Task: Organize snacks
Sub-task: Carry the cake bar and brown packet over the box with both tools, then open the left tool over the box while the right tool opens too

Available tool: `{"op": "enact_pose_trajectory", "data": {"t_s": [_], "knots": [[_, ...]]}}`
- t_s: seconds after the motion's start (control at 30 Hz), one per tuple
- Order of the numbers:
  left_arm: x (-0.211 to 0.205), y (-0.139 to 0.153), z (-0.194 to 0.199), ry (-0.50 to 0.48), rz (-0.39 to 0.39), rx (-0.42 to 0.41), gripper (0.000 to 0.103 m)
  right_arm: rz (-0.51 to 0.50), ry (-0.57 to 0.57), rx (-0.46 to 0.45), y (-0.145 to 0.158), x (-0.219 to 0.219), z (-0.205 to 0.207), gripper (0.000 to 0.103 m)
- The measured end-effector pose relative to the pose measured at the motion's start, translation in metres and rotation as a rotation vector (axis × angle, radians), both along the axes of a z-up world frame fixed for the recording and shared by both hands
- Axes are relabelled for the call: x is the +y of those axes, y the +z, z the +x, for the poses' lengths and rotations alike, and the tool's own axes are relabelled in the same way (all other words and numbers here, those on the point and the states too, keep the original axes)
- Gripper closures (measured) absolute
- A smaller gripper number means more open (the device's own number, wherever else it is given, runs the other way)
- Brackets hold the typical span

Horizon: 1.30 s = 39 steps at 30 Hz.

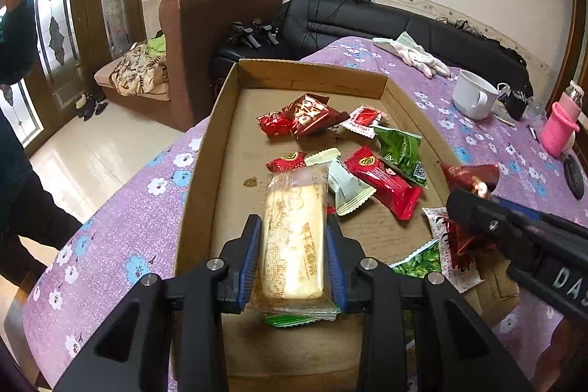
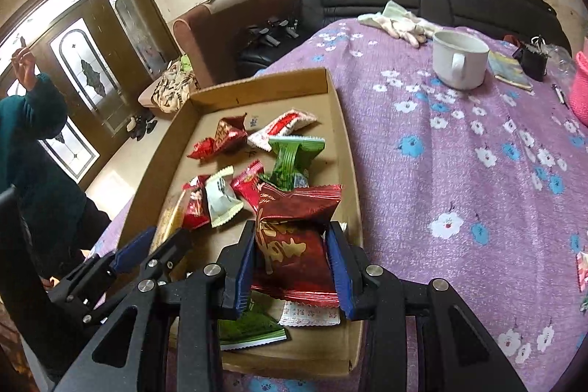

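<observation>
A shallow cardboard tray [image 1: 205, 149] [image 2: 349, 157] lies on the purple flowered tablecloth and holds several wrapped snacks, red, green and white. My left gripper [image 1: 294, 226] is shut on a long pale biscuit packet [image 1: 294, 230] above the tray's near part. My right gripper [image 2: 292, 237] is shut on a dark red foil snack bag [image 2: 294, 226] over the tray's near right side; it shows at the right of the left wrist view [image 1: 470, 193]. The left gripper shows at the lower left of the right wrist view [image 2: 154, 245].
A white mug [image 1: 474, 96] [image 2: 459, 59], white gloves [image 1: 415, 54], a pink bottle sleeve [image 1: 558, 131] and small items sit on the table to the right. A brown armchair [image 1: 205, 35] and black sofa [image 1: 367, 21] stand behind. A person in dark green [image 2: 33, 142] stands left.
</observation>
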<state>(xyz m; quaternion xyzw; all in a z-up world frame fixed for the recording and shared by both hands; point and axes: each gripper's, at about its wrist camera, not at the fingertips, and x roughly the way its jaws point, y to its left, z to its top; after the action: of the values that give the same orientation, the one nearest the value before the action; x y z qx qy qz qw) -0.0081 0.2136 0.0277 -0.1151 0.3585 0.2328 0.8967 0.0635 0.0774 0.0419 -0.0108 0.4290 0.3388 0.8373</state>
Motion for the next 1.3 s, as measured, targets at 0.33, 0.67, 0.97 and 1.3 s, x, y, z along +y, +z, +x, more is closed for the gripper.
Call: {"op": "enact_pose_trajectory", "data": {"t_s": [0.33, 0.67, 0.97, 1.3], "knots": [[-0.004, 0.004, 0.001, 0.014, 0.039, -0.011, 0.07, -0.014, 0.015, 0.001, -0.009, 0.002, 0.0, 0.062], [-0.002, 0.007, -0.004, 0.043, 0.055, -0.031, 0.07, -0.006, 0.021, 0.006, -0.01, 0.004, -0.001, 0.062], [0.0, 0.013, -0.009, 0.076, 0.064, -0.065, 0.063, 0.0, 0.032, 0.009, -0.011, 0.005, -0.001, 0.061], [0.002, 0.017, -0.014, 0.103, 0.071, -0.097, 0.06, 0.002, 0.061, 0.004, -0.011, 0.009, -0.005, 0.061]]}}
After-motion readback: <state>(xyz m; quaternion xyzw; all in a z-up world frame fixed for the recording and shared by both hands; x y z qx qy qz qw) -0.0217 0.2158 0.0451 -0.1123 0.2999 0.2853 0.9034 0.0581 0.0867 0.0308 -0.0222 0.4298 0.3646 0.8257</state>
